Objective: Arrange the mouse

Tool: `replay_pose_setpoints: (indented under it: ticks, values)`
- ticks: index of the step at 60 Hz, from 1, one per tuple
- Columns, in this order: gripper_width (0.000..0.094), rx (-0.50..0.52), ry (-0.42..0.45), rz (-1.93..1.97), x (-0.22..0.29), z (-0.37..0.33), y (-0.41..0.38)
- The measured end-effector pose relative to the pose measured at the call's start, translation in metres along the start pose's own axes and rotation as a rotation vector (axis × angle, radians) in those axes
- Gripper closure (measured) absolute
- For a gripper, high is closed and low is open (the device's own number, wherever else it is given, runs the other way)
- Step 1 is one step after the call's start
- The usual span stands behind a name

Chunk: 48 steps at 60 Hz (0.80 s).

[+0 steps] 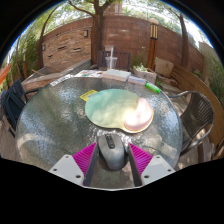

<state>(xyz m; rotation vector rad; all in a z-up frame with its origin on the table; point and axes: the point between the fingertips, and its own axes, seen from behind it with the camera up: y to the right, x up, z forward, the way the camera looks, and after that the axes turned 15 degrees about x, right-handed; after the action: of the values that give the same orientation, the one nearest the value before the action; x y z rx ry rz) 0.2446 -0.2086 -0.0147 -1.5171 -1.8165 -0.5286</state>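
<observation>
A dark grey computer mouse [112, 150] sits between my two fingers, its wheel end pointing away from me. Both magenta pads [87, 158] press against its sides, so my gripper [112, 160] is shut on it. Just beyond the mouse, a rounded mouse mat [120, 108], pale green fading to pink, lies flat on the round glass table [50, 120]. The mouse is on the near side of the mat, over the table's front edge; whether it touches the glass is hidden.
A small yellow-green item [88, 95] lies by the mat's far left edge. At the table's far side are a white box [117, 74] and a green object [152, 87]. Dark chairs stand at the left [14, 102] and right [200, 112]. A brick wall is behind.
</observation>
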Motion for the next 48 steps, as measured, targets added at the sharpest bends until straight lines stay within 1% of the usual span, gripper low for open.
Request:
replay_pose_setpoints:
  ticks: [1,3,11,12,15,16,22,26,28,32,40,44,48]
  values:
    - [0.0381,0.008,-0.002,-0.003,0.000,0.001,-0.002]
    - [0.0390,0.006,-0.001,-0.021,0.002,0.001,-0.002]
    - [0.0489,0.006,-0.007,-0.070,0.002,0.002,-0.005]
    - [0.0512,0.006,-0.010,-0.071,0.002,0.002,-0.006]
    - [0.0528,0.002,-0.016,-0.069,0.001,0.002,-0.006]
    - [0.0554,0.001,-0.018,-0.067,0.001,0.001,-0.006]
    - [0.0571,-0.009,-0.036,-0.052,0.000,-0.003,-0.011]
    - [0.0571,-0.027,-0.014,-0.051,0.013,-0.016,-0.015]
    - [0.0570,-0.032,0.008,-0.051,0.025,-0.025,-0.021]
    - [0.0569,-0.028,0.078,-0.047,0.059,-0.049,-0.038]
    - [0.0570,-0.018,0.219,-0.066,0.148,-0.080,-0.058]
    - [0.0571,-0.020,0.282,-0.054,0.196,-0.078,-0.053]
    - [0.0572,-0.028,0.313,-0.031,0.229,-0.059,-0.039]
